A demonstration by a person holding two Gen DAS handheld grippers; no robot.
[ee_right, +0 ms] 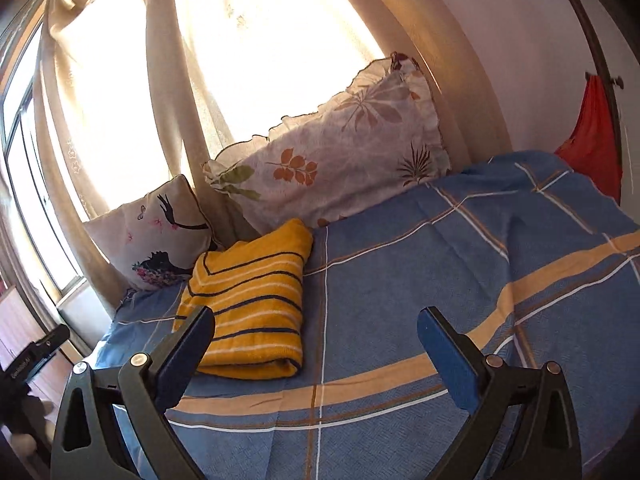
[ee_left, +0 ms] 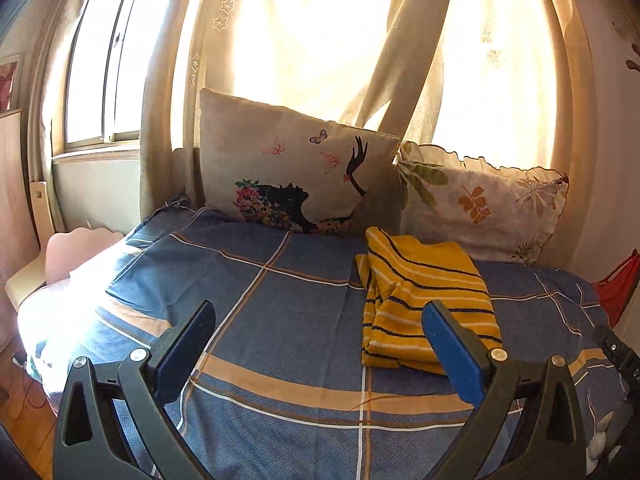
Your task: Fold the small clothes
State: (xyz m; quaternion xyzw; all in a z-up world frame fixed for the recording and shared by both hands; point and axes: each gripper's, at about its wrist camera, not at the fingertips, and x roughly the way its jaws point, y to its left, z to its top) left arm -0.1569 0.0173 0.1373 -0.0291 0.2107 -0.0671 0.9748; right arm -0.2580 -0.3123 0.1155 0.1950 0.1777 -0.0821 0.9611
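Both grippers, left and right, gape empty above folded yellow striped garment

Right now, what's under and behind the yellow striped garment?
The yellow striped garment lies folded on the blue plaid bedspread. Behind it two pillows lean: silhouette pillow, leaf-print pillow. Anything between its layers is hidden.

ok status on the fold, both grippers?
Left gripper open, empty. Right gripper open, empty. Yellow striped garment folded on bedsheet, by pillows. Nothing in the way.
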